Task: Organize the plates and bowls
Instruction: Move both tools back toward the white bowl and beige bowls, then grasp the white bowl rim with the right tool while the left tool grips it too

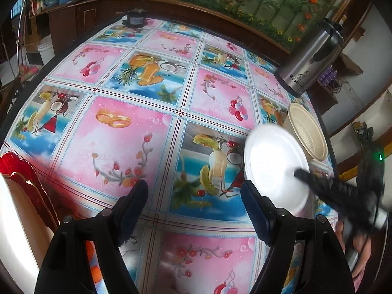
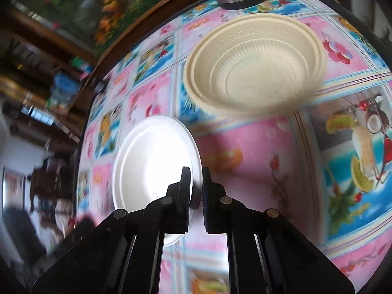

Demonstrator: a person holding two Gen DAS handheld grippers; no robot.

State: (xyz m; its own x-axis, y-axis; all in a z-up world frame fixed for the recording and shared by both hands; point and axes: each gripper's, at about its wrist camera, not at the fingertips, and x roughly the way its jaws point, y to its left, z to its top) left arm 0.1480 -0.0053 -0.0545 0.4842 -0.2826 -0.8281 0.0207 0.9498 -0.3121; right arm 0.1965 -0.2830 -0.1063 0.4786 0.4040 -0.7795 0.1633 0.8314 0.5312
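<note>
Pinching the white plate (image 2: 152, 169) by its rim, the right gripper (image 2: 196, 196) has its fingers nearly together on it, above the fruit-print cloth (image 1: 137, 127); the left gripper (image 1: 193, 196) hangs spread apart with nothing in it, left of the plate. Just beyond the plate sits a beige bowl (image 2: 254, 66), then a steel flask (image 1: 311, 56)

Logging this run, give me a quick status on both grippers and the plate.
Left gripper open, holding nothing. Right gripper shut on white plate rim, plate tilted. Beige bowl beside it on the table; steel flask behind, not blocking.
</note>
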